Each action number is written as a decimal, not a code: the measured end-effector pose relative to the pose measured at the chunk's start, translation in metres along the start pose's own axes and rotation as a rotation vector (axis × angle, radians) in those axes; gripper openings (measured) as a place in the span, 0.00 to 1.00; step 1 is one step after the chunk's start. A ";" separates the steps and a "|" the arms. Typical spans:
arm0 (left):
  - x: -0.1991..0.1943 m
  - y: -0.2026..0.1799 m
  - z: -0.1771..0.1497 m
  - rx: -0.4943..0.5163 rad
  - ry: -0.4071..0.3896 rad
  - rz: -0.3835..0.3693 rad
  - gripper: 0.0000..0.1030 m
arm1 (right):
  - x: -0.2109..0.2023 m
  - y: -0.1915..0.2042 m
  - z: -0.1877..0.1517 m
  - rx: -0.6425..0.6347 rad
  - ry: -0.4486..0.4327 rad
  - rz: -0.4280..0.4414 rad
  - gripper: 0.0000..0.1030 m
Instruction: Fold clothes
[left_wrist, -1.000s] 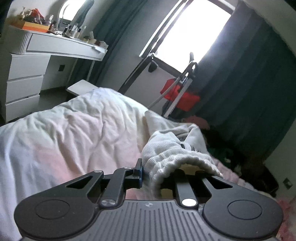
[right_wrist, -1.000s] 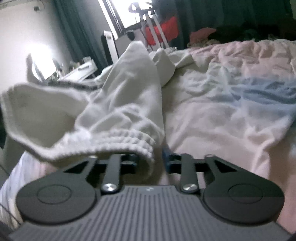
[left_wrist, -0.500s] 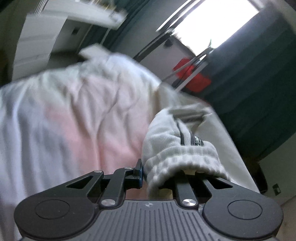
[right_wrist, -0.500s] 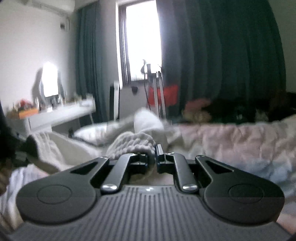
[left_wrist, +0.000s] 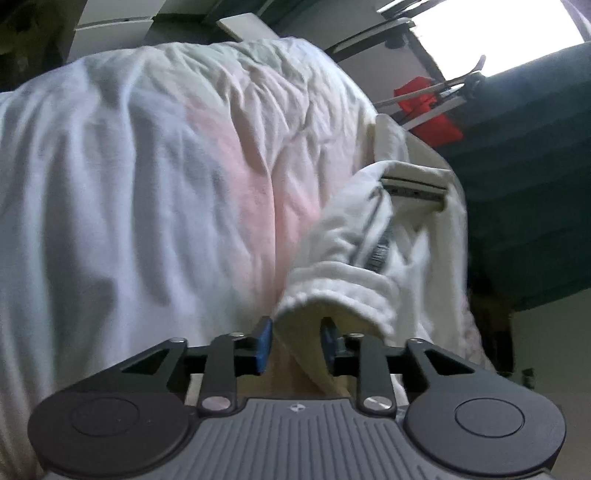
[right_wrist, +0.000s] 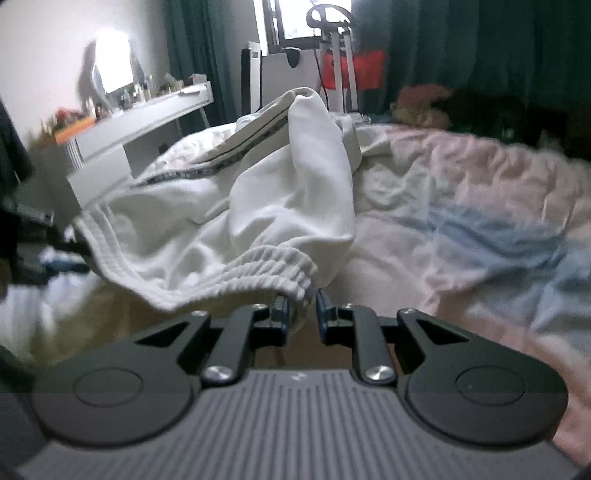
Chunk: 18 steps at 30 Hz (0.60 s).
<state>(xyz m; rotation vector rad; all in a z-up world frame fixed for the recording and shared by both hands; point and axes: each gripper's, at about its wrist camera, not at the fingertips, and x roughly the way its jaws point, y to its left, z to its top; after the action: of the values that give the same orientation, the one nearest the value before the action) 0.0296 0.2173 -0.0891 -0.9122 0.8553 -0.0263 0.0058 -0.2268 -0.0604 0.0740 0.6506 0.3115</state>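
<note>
A white zip-up sweatshirt (right_wrist: 266, 206) with a ribbed hem lies bunched on the bed. In the left wrist view its ribbed hem (left_wrist: 343, 280) runs between the two fingers of my left gripper (left_wrist: 295, 345), which is shut on the fabric. In the right wrist view my right gripper (right_wrist: 301, 317) is shut on the other end of the ribbed hem (right_wrist: 273, 269), and the hem hangs stretched to the left. The dark zipper line (left_wrist: 376, 236) runs up the garment.
The bed carries a crumpled white, pink and blue duvet (left_wrist: 166, 177) (right_wrist: 461, 206). A white dressing table with a mirror (right_wrist: 140, 122) stands left. A metal frame with red fabric (right_wrist: 343, 66) stands by the window. Dark green curtains (right_wrist: 480, 48) hang behind.
Both grippers have moved with the hem still held. The left view has tilted down toward the duvet. The right view has dropped and the sweatshirt now spreads out in front of it.
</note>
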 end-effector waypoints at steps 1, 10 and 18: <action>-0.007 0.001 -0.002 0.002 -0.010 -0.020 0.39 | -0.003 -0.005 0.000 0.028 0.008 0.021 0.25; -0.019 -0.022 -0.007 0.065 -0.057 -0.171 0.56 | -0.010 -0.030 0.008 0.267 -0.055 0.206 0.61; 0.009 -0.036 -0.005 0.061 -0.082 -0.195 0.56 | 0.025 -0.045 0.000 0.366 0.008 0.062 0.64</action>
<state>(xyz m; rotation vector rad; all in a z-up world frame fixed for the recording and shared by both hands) 0.0437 0.1884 -0.0711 -0.9300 0.6839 -0.1819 0.0363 -0.2622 -0.0829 0.4437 0.7085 0.2500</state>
